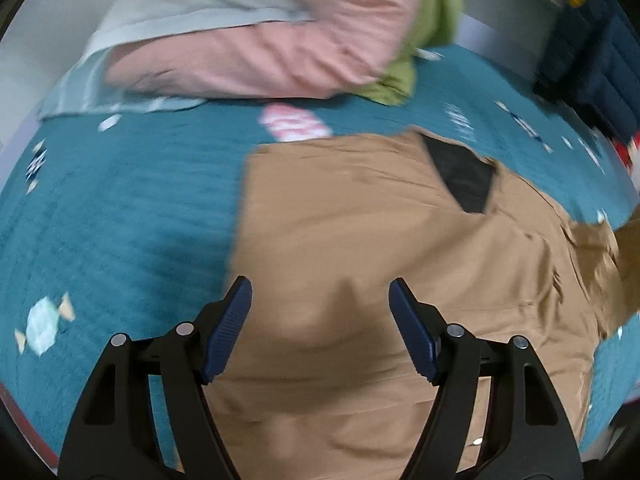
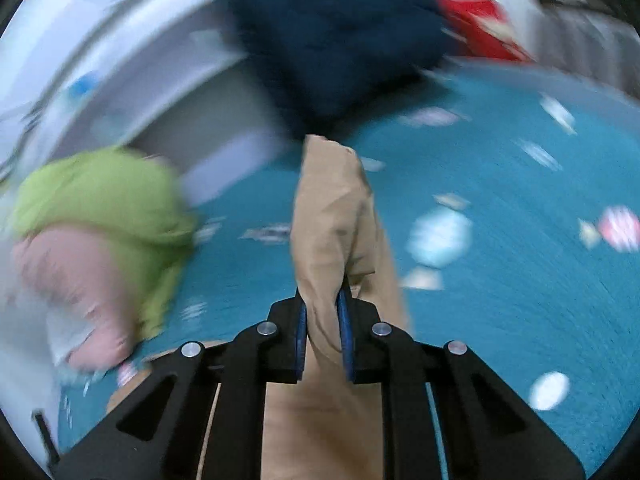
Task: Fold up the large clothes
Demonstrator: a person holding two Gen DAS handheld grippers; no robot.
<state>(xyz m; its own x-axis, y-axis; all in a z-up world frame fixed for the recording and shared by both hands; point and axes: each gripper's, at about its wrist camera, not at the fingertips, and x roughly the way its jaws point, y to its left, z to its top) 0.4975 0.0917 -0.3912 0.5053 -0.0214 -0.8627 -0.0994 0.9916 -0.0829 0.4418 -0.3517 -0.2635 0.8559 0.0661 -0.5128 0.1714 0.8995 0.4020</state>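
Tan jacket (image 2: pixel 336 220) in R tool (image 2: pixel 322 320)

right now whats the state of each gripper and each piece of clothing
left hand-held gripper: open, above the tan garment
right hand-held gripper: shut on a tan fold
tan garment: spread on the teal bedspread
pink garment: heaped
green garment: heaped

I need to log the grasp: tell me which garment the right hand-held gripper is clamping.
The tan garment, pinched in the right hand-held gripper; the pink, green and navy ones lie untouched.
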